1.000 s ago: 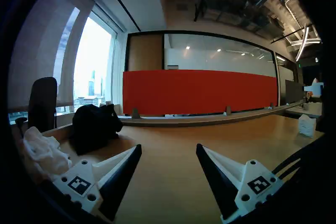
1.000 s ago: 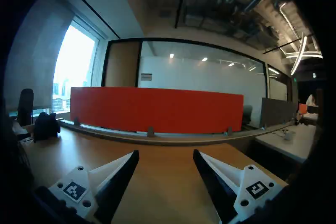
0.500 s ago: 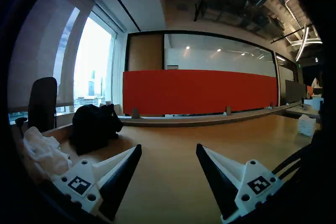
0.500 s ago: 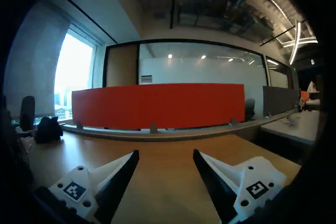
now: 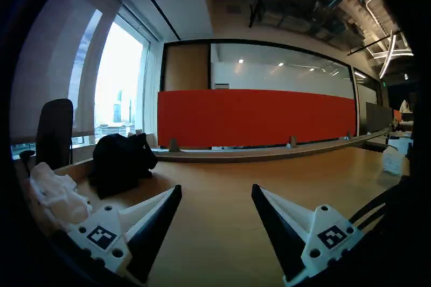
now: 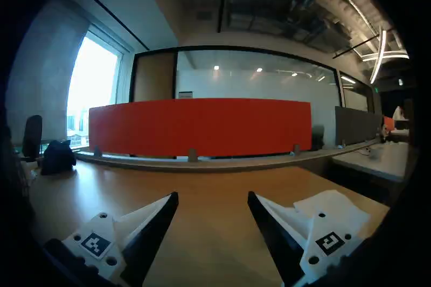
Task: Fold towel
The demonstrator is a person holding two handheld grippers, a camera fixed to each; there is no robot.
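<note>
Spotting towel (image 6: 339, 203) in right gripper view: white, flat on desk (image 6: 215, 176), near desk's right edge. Lies just beside right gripper (image 6: 212, 194), on outer side of its right-hand finger, partly hidden behind that finger; can't tell if touching. Sits off to the side of the gap, not btw the fingers.

Right gripper: spread wide, bare wood btw the tips, holding nothing, low over the desk.

Left gripper (image 5: 215, 187): same story, spread wide w/ bare wood btw the tips, pinching nothing, low over desk (image 5: 226, 166) & pointing toward its far edge.

Seen from left gripper view: small white item (image 5: 393, 159) near desk's right edge, well apart from the fingers, too blurred to say whether it's the towel. Crumpled white cloth (image 5: 54, 195) near desk's left edge, just beside the left-hand finger's base. Black bag (image 5: 121, 163) behind it toward far-left corner; same bag (image 6: 56, 156) small at far left in right gripper view. Red divider (image 5: 253, 117) along desk's far edge. Dark chair (image 5: 54, 131) past left edge by the window.
</note>
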